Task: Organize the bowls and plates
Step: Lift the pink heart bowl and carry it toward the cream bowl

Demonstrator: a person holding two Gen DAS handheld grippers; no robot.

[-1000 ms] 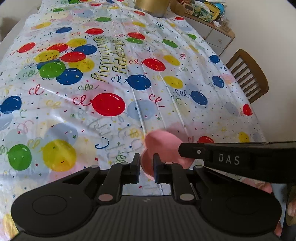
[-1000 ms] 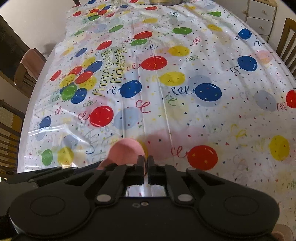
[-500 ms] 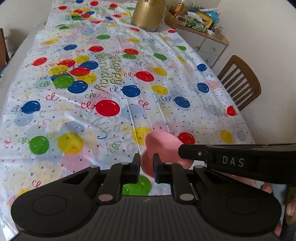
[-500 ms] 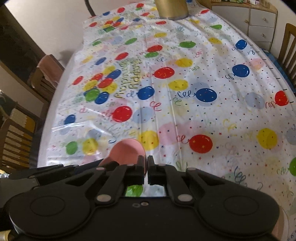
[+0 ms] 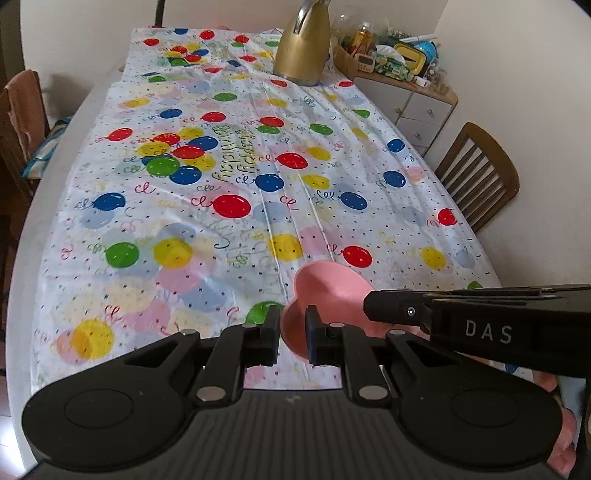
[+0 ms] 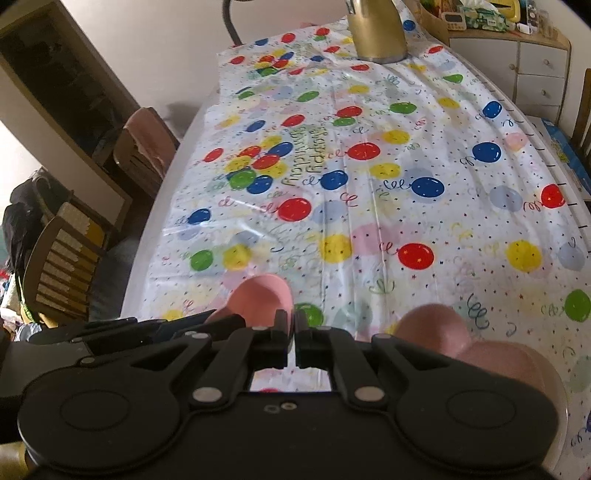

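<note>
pink bowl (image 5: 332, 291) near rim behind fingers (image 5: 271, 332), gold kettle (image 6: 376, 33) top cropped

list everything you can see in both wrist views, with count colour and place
pink bowl: 1, pink, held above the near end of the table, rim between the left jaws
tablecloth: 1, white with coloured balloons, covering the table
kettle: 1, gold, far end of the table
drawer unit: 1, white with wood top, cluttered, by the wall far right
chairs: at least 3, wooden, one on the right, two on the left
left gripper: 1, black, shut on the pink bowl
right gripper: 1, black, jaws shut; whether they pinch anything is unclear
hand: 1, beside the right gripper
</note>
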